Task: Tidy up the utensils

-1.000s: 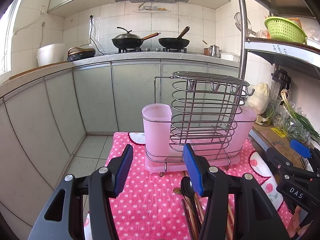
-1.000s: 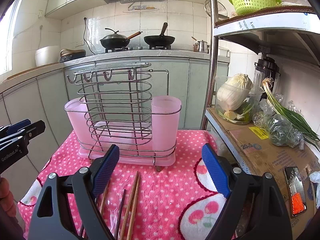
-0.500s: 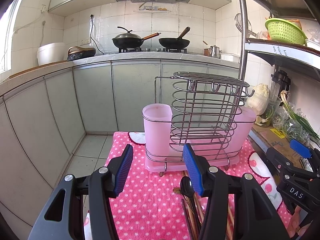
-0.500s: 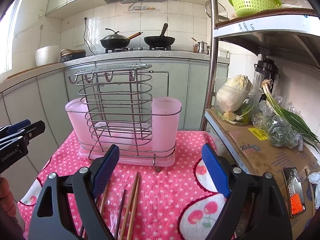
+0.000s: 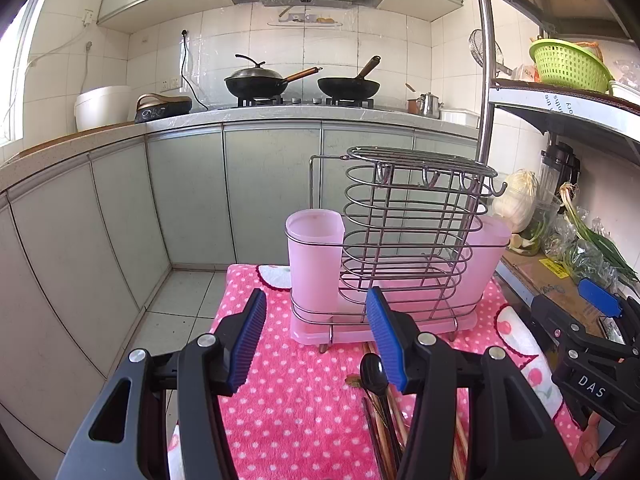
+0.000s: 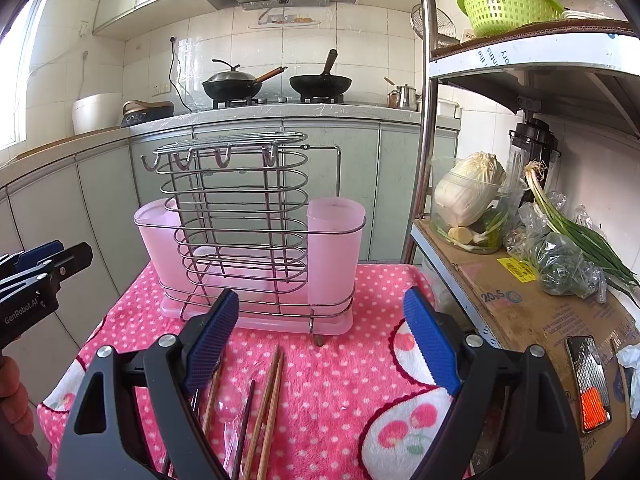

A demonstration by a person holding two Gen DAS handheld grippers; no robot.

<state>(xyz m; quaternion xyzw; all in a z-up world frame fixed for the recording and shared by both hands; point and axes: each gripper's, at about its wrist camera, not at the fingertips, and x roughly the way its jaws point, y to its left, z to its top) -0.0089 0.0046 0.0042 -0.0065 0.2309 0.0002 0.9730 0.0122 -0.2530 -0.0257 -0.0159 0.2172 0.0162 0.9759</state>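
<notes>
A wire utensil rack (image 5: 404,240) (image 6: 244,232) with pink plastic cups (image 5: 314,256) (image 6: 334,248) at each end stands on a pink dotted cloth (image 5: 304,392) (image 6: 344,364). In front of it lie wooden chopsticks (image 6: 268,392) (image 5: 384,428), a dark spoon (image 5: 374,372) and a clear plastic spoon (image 6: 230,420). My left gripper (image 5: 316,340) hovers open above the cloth, left of the utensils. Wider open, my right gripper (image 6: 320,344) hangs above the cloth with the chopsticks near its left finger. Neither holds anything.
Grey cabinets and a counter with two woks (image 5: 256,82) run behind the table. A metal shelf on the right carries a cabbage (image 6: 468,192), spring onions (image 6: 576,236), a cardboard box (image 6: 520,300) and a green basket (image 6: 508,2). A hand (image 6: 12,396) shows at the left edge.
</notes>
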